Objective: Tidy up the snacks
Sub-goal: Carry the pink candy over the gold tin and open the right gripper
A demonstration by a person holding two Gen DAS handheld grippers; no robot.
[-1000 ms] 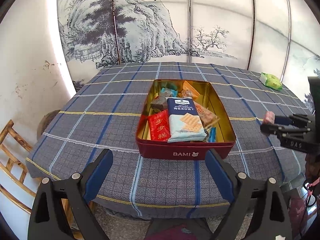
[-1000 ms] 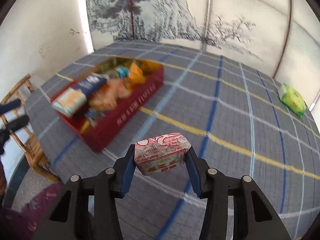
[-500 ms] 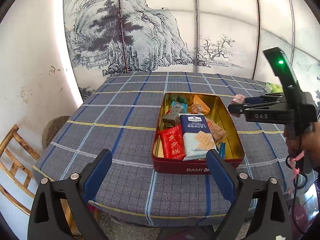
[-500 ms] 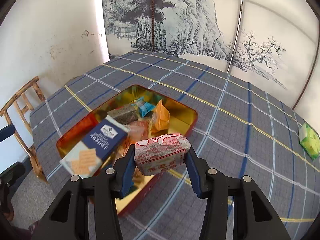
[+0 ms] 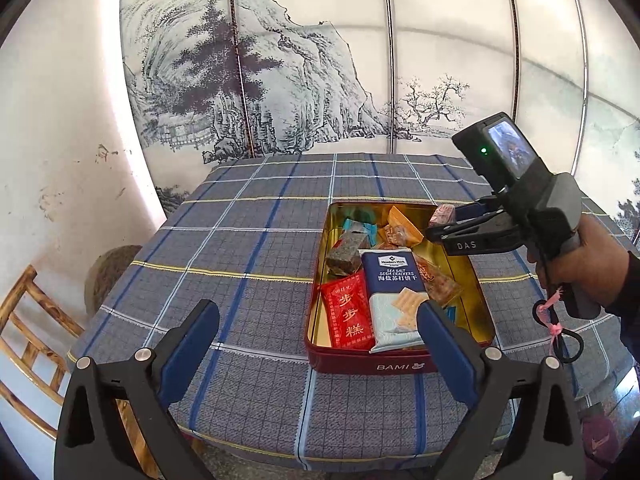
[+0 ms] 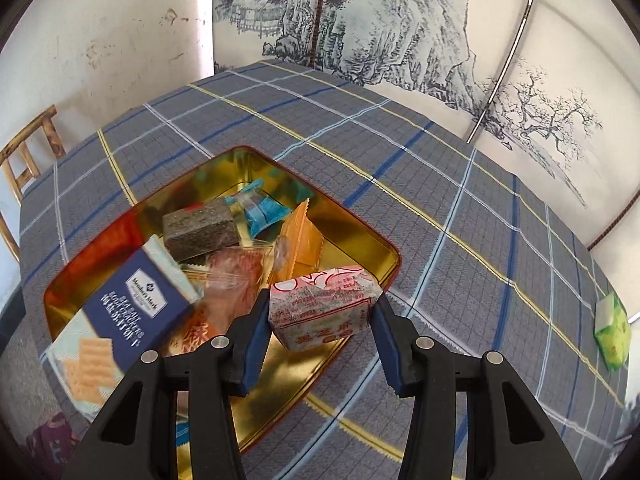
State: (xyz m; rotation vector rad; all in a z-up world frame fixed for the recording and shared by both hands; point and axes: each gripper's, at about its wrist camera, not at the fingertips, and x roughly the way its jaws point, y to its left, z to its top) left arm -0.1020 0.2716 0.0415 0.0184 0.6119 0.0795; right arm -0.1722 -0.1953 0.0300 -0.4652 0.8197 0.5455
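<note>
A red tin with a gold inside sits on the plaid tablecloth and holds several snacks: a blue soda cracker pack, a red packet, a dark bar, an orange packet. My right gripper is shut on a pink-and-white wrapped snack block and holds it above the tin's far right corner; it also shows in the left wrist view. My left gripper is open and empty, in front of the tin.
A green snack packet lies on the cloth far to the right. A wooden chair stands at the table's left edge. A painted screen stands behind the table.
My right gripper has carried the pink-and-white block from beside the tin to above its far right part. My left gripper has drawn back and to the left.
</note>
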